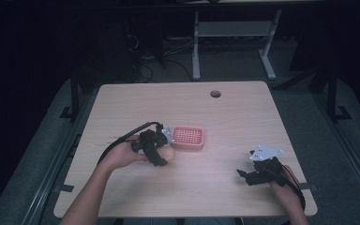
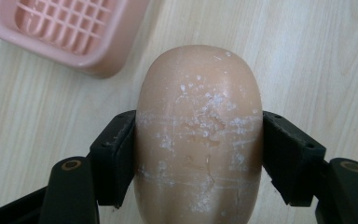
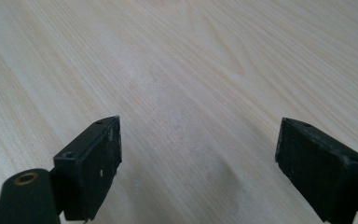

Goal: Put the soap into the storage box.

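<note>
High view is looking really dim and murky, with the room behind the table [image 1: 243,108] sinking into near-black. Both gripper views are getting bright, even light; the soap [image 2: 198,135] is staying sharp, shadows are staying soft.

A dim lab or office workspace

A pale wood tabletop [image 1: 234,112] with a cable hole [image 1: 215,93], grey carpet [image 1: 234,63], a white desk frame [image 1: 197,47] and loose cables [image 1: 140,61] behind.
</note>
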